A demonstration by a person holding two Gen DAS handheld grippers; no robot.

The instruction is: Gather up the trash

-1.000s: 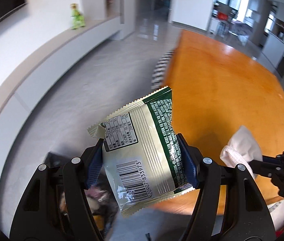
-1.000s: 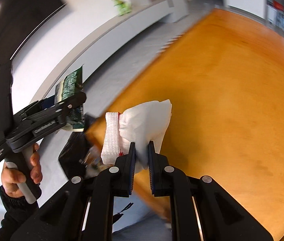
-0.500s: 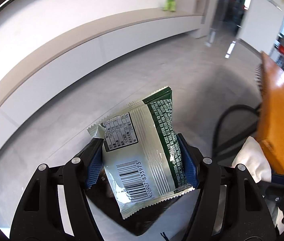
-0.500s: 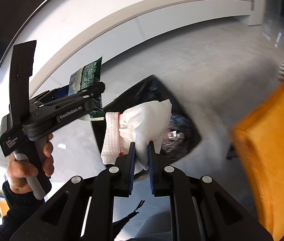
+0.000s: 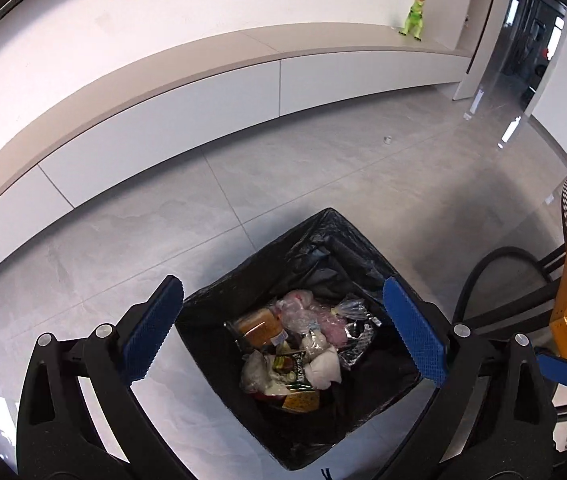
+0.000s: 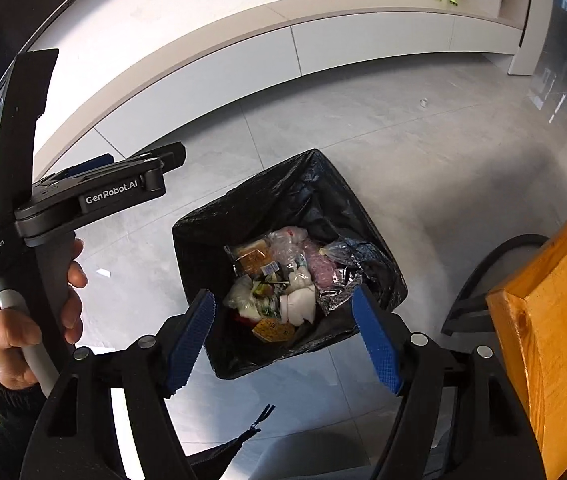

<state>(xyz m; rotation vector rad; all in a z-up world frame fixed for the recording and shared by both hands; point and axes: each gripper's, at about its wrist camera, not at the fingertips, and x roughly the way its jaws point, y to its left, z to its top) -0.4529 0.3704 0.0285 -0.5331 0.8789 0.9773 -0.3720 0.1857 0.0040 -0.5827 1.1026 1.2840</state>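
Left tool (image 5: 283,328): black plastic frame with silver rivets, two blue pads of fine knurled rubber. Its jaws have just been opening and are standing wide apart with nothing between them.

Right tool (image 6: 283,336): same build, jaws likewise just opened, pads parted and bare. A hand (image 6: 31,340) in a dark sleeve is gripping the left tool's grey handle, off to the right tool's left.

Trash bin (image 5: 323,240): square, lined with a glossy, crinkled black plastic bag, sitting on the floor directly below and ahead of both tools, framed between each pair of pads.

Trash (image 5: 295,356): lying loose in the bottom of the bin. Showing are a soft white crumpled tissue wad (image 6: 299,304), a green-and-white printed snack wrapper (image 5: 295,372), clear cellophane, a pinkish bag, crumpled silver foil (image 5: 357,340) and a yellow-orange packet.

Floor (image 5: 323,168): large grey matte tiles with thin joints.

Worktop (image 6: 555,320): thick orange-stained wood with a squared corner, at the right tool's right side, beside the bin.

Ledge (image 5: 243,48): long, smooth, beige-topped and white-fronted, running along the wall far ahead of the tools, bearing a small green toy dinosaur (image 5: 415,16).
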